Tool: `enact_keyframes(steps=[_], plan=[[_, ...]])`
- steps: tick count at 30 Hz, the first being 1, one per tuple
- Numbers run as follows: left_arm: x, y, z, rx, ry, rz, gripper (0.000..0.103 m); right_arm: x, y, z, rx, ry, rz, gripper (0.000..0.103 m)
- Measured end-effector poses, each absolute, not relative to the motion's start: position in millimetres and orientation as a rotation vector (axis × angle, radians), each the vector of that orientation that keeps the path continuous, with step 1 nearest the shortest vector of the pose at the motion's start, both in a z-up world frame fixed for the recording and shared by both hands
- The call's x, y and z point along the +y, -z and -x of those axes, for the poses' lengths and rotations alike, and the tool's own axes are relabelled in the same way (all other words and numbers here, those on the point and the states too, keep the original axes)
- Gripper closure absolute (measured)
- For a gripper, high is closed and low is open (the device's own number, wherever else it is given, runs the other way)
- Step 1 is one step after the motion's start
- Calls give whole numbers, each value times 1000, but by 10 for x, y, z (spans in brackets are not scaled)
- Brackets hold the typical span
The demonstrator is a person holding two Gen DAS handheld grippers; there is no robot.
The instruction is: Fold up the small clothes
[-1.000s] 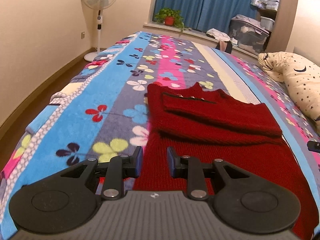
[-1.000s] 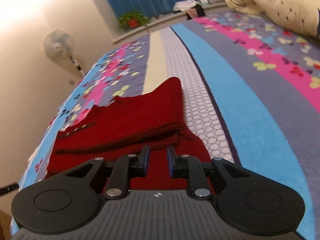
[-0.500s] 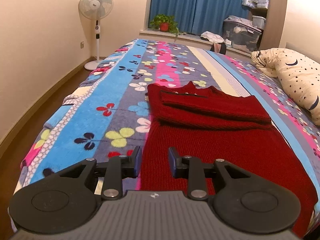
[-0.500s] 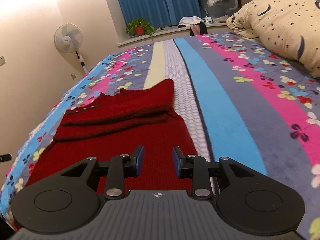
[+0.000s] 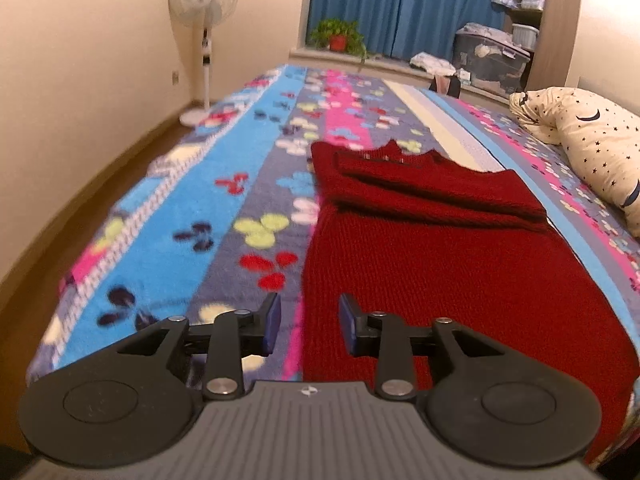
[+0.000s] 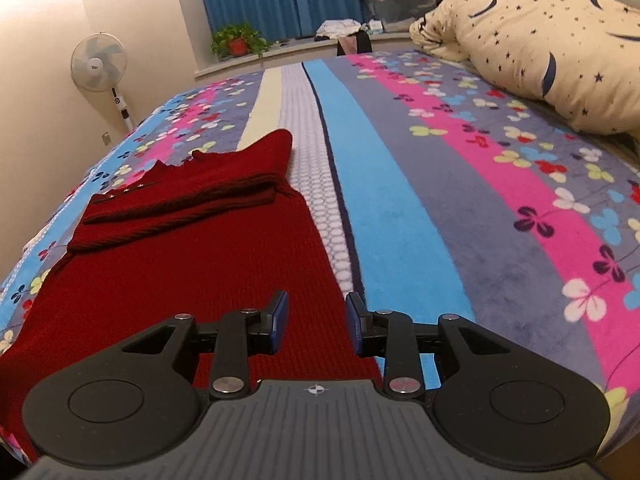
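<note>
A dark red knit sweater (image 5: pixel 432 248) lies flat on the bed, its sleeves folded across the upper part near the collar. It also shows in the right wrist view (image 6: pixel 188 256). My left gripper (image 5: pixel 308 322) is open and empty, hovering over the sweater's near left edge. My right gripper (image 6: pixel 316 320) is open and empty, hovering over the sweater's near right edge.
The bed has a striped floral blanket (image 5: pixel 224 184). A star-print pillow (image 6: pixel 540 40) lies at the right. A standing fan (image 5: pixel 202 4) is by the left wall. A potted plant (image 5: pixel 338 36) and storage boxes (image 5: pixel 490 56) sit by the blue curtains.
Both grippers have pulled back toward the sweater's near hem and opened wider. The sweater has not moved.
</note>
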State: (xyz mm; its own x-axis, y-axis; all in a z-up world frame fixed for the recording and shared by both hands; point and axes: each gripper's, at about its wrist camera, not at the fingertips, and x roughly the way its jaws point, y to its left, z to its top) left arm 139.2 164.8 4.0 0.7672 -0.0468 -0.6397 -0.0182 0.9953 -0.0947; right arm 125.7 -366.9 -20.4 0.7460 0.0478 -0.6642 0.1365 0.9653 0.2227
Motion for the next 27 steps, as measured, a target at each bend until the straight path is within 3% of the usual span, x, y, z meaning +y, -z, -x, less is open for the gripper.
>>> enact_keyframes(steps=[11, 15, 27], plan=[[1741, 392, -1523, 990, 51, 275, 63, -3635, 482, -1417, 886, 94, -252, 68], [1755, 427, -1517, 1004, 23, 268, 60, -3750, 544, -1408, 909, 155, -290, 58], [1747, 614, -1591, 1105, -3, 264, 55, -3805, 896, -1524, 1091, 210, -264, 54]])
